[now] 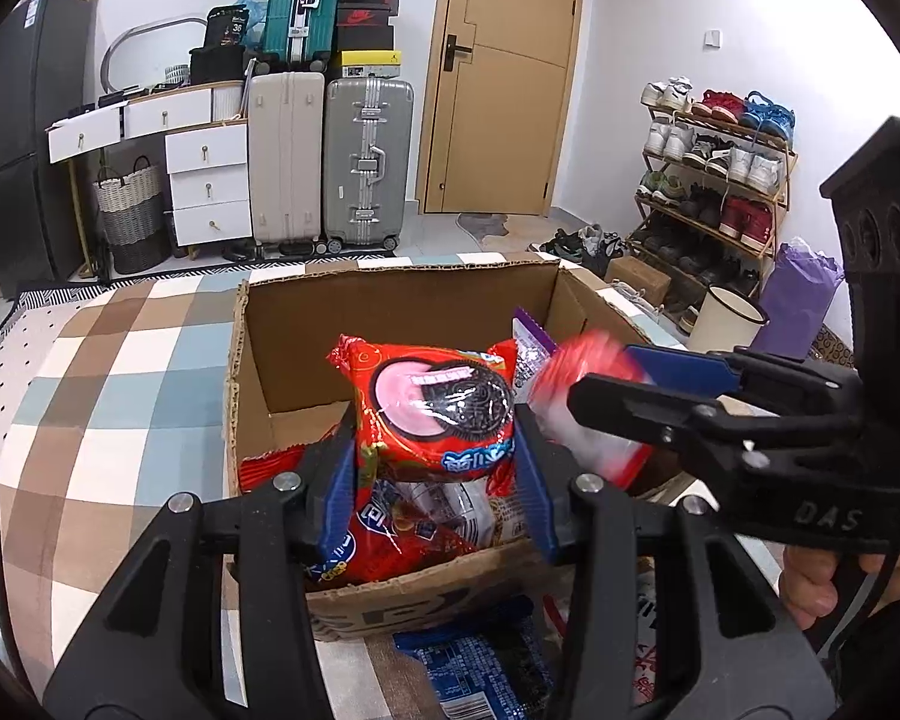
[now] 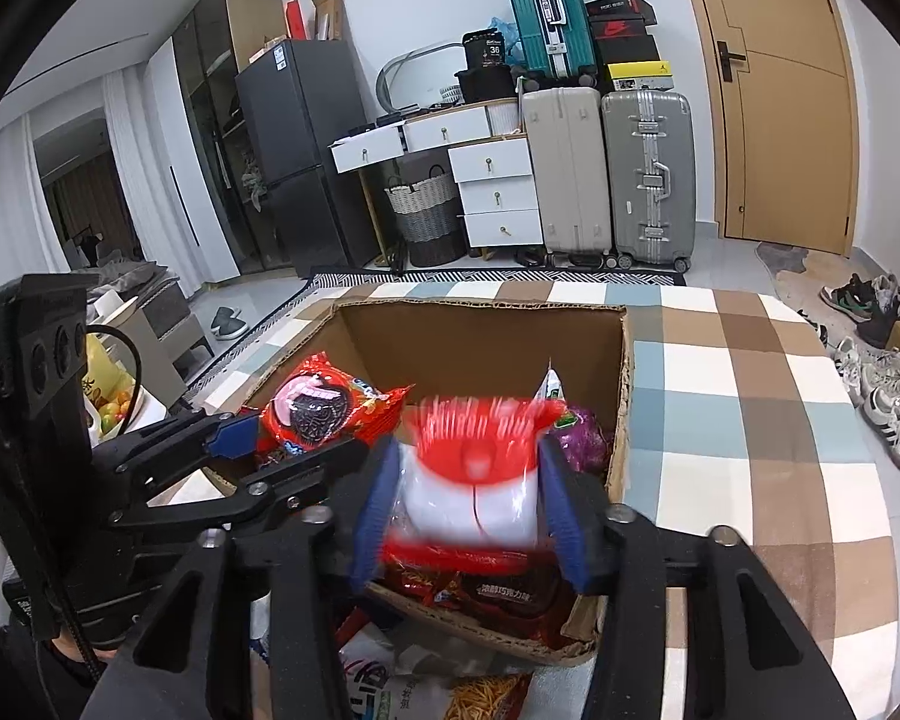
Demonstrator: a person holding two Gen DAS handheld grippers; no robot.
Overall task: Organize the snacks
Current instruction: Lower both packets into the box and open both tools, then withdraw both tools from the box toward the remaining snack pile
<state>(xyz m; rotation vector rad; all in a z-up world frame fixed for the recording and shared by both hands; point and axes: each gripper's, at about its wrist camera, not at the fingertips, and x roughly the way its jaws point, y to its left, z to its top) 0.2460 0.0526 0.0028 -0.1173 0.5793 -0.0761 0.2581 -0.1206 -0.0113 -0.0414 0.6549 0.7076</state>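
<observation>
Hovering over the box [image 1: 390, 312] on the checked worktop [image 1: 108, 396], the left tool [image 1: 435, 468] is closed on a red cookie pack [image 1: 432, 408] and the right tool [image 2: 468, 510] on a blurred red-and-white bag [image 2: 474, 480]. Judging by the several packets already inside and the few lying in front of the box, sorting seems partway done. Both held packs look light, glossy and crinkly.

Both wrist views look closely down into one cardboard box [image 1: 402, 300].
</observation>
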